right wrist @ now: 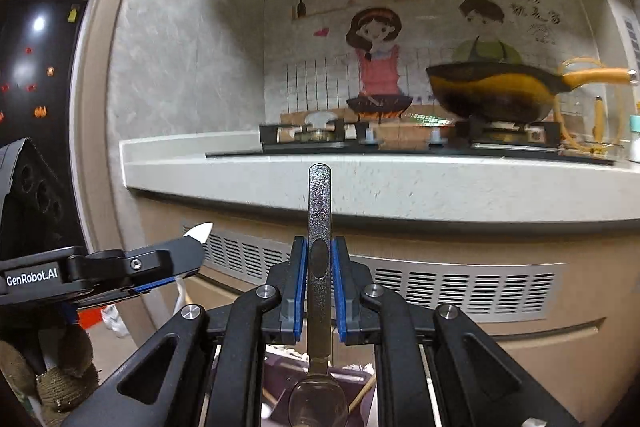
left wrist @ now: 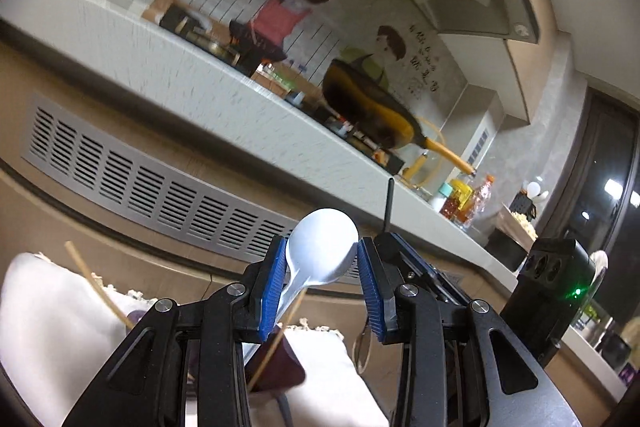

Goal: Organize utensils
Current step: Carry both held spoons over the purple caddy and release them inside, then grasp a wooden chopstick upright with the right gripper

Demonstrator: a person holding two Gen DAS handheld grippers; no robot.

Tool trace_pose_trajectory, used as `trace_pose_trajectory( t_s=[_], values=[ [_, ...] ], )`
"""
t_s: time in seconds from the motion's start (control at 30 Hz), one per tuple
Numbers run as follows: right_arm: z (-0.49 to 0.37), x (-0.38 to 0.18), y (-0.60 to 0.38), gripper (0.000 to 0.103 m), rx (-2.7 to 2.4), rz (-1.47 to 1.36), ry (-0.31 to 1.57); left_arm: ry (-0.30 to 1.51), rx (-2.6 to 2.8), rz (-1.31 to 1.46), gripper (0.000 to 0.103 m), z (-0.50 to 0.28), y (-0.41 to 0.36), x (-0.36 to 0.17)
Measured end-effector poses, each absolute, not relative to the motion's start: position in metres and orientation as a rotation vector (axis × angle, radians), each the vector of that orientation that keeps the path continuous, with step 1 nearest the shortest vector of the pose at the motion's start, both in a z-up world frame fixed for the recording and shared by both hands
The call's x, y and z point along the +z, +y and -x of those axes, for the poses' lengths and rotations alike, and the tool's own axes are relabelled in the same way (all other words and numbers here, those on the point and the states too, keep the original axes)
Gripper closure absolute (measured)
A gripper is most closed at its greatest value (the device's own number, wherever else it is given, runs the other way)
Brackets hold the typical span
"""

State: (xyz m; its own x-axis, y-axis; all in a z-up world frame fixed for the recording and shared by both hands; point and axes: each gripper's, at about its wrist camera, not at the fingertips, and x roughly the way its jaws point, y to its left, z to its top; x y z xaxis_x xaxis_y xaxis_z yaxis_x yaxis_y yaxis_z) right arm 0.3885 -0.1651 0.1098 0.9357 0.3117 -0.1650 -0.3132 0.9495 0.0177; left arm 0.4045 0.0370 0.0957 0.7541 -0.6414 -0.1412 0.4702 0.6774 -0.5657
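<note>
Metal spoon (right wrist: 319, 247) | right hand-held gripper (right wrist: 319, 291) clamped | wok (right wrist: 492, 91) behind

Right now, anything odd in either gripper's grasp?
Left gripper is around the white spoon's bowl, neck against one pad, not the handle. Right gripper holds the metal spoon by its handle, bowl down.

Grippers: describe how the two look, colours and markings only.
Both grippers are black linkage frames with silver pivot bolts and ribbed blue pads on the fingers. The left gripper carries white "GenRobot.AI" lettering on its side, seen from the right wrist, plus a black box with a green light. The right gripper looks the same. No cables or sleeves show.
</note>
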Motion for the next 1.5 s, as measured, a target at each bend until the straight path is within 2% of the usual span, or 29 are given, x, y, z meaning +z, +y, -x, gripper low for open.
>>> trace_pose_trajectory(
  t_s=[0.47,0.53,0.57,0.63,0.77,0.83,0.93,1.2,1.4,1.47,1.5],
  values=[
    [-0.449,0.023,-0.155,0.091,0.296,0.046,0.307,0.502,-0.618,0.481,0.066,-0.450,0.030,0.006],
    [-0.448,0.014,-0.153,0.091,0.306,0.069,0.330,0.531,-0.576,0.461,0.064,-0.451,0.029,-0.004],
    [-0.447,0.010,-0.152,0.090,0.310,0.086,0.353,0.546,-0.563,0.458,0.060,-0.451,0.030,-0.009],
    [-0.443,0.006,-0.151,0.083,0.322,0.107,0.393,0.557,-0.543,0.458,0.056,-0.448,0.033,-0.012],
    [-0.418,0.007,-0.165,0.075,0.305,0.095,0.418,0.532,-0.487,0.423,0.051,-0.427,0.045,-0.007],
    [-0.398,0.006,-0.177,0.062,0.285,0.082,0.431,0.523,-0.451,0.394,0.047,-0.411,0.050,-0.004],
    [-0.371,-0.002,-0.186,0.054,0.255,0.090,0.475,0.535,-0.398,0.310,0.046,-0.384,0.051,-0.004],
    [-0.312,-0.049,-0.176,0.052,0.271,0.146,0.680,0.659,-0.381,0.174,0.045,-0.299,0.045,-0.040],
    [-0.265,-0.072,-0.138,0.053,0.494,0.195,0.806,0.719,-0.239,0.136,0.043,-0.256,0.063,-0.050],
    [-0.246,-0.079,-0.118,0.063,0.626,0.214,0.861,0.709,-0.174,0.126,0.037,-0.241,0.076,-0.050],
    [-0.238,-0.081,-0.108,0.074,0.667,0.241,0.872,0.705,-0.150,0.125,0.037,-0.235,0.082,-0.050]
  ],
)
